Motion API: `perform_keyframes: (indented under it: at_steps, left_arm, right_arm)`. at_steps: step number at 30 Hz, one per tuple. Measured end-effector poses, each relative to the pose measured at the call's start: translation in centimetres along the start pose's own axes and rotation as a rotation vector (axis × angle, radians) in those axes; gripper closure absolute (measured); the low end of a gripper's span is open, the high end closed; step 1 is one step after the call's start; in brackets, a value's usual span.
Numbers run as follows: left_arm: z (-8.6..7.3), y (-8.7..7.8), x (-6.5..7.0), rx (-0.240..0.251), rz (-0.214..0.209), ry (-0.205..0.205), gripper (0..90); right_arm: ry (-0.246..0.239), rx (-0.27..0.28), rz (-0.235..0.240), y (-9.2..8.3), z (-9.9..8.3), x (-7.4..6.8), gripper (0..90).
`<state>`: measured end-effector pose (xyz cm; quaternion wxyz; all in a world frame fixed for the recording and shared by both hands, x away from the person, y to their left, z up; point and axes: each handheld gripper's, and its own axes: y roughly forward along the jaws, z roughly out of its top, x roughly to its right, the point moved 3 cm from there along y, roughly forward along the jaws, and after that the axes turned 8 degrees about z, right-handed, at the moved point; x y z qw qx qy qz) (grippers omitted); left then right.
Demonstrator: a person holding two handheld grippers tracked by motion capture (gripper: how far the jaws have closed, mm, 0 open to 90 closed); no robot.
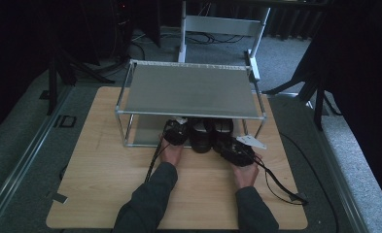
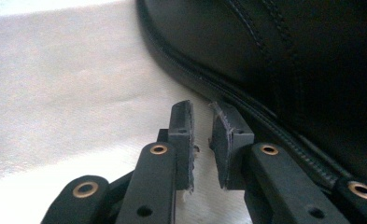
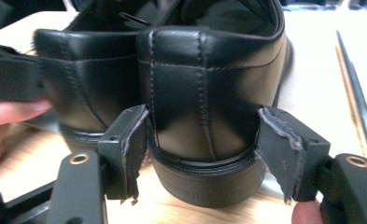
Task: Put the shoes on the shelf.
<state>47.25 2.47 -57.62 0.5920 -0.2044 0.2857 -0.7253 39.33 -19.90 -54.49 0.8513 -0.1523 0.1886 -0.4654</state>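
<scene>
The pair of black shoes [image 1: 207,134] sits under the rack [image 1: 188,90] at the tabletop's [image 1: 106,165] far middle; right tongs [image 3: 202,154] gape wide around the right heel, likely to grip next, left tongs [image 2: 202,140] narrowed, empty beside the left shoe.

The worktop [image 1: 106,194] is pale, matt wood grain. On it, the rack [image 1: 188,90] has metal tubing and a dull grey shelf. The shoes [image 3: 209,93] are smooth, glossy black leather with stitched seams. Frayed, rough pads [image 3: 277,144] line the tongs.
</scene>
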Motion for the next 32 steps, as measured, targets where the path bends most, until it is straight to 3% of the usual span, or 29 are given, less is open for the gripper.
perform_keyframes:
  at_steps: [1,4,6,11,17,18,20,22,27,32]
  left_arm:
    - [0.1,0.1,-0.2,0.008,-0.015,-0.014,78.7]
    - [0.2,0.1,-0.2,0.009,-0.024,0.000,79.7]
    - [0.2,0.1,-0.3,0.000,-0.038,0.006,81.0]
    - [0.2,0.1,0.0,0.008,-0.035,0.002,86.1]
    - [0.0,-0.5,-0.5,0.009,-0.051,0.008,72.8]
    - [-0.2,-0.9,-0.8,-0.003,-0.052,0.035,72.8]
    - [-0.6,-1.5,-0.9,0.005,-0.062,0.019,70.0]
    - [-1.1,-2.6,-1.2,0.012,-0.077,0.037,68.8]
    - [-3.4,-6.3,-1.8,0.022,-0.132,0.088,67.1]
    - [-4.9,-8.5,-2.3,0.025,-0.159,0.145,64.8]
  right_arm:
    - [-0.030,0.000,0.014,0.1,0.0,-0.5,36.3]
    - [-0.048,-0.007,0.008,0.2,-0.1,-0.5,36.3]
    - [-0.030,-0.013,0.009,0.5,-0.5,0.2,35.6]
    - [-0.052,-0.019,-0.020,0.9,-0.2,-0.2,35.3]
    - [-0.049,-0.043,-0.013,0.6,-0.3,0.0,35.2]
    - [-0.049,-0.043,-0.013,0.6,-0.3,0.0,35.2]
    - [-0.076,-0.059,-0.019,-0.4,-0.2,-0.1,34.8]
    - [-0.090,-0.066,-0.018,-1.4,-0.1,-0.1,34.7]
    - [-0.061,-0.112,-0.012,-3.8,-0.8,0.9,34.2]
    - [-0.050,-0.152,-0.046,-5.2,-1.6,2.3,33.7]
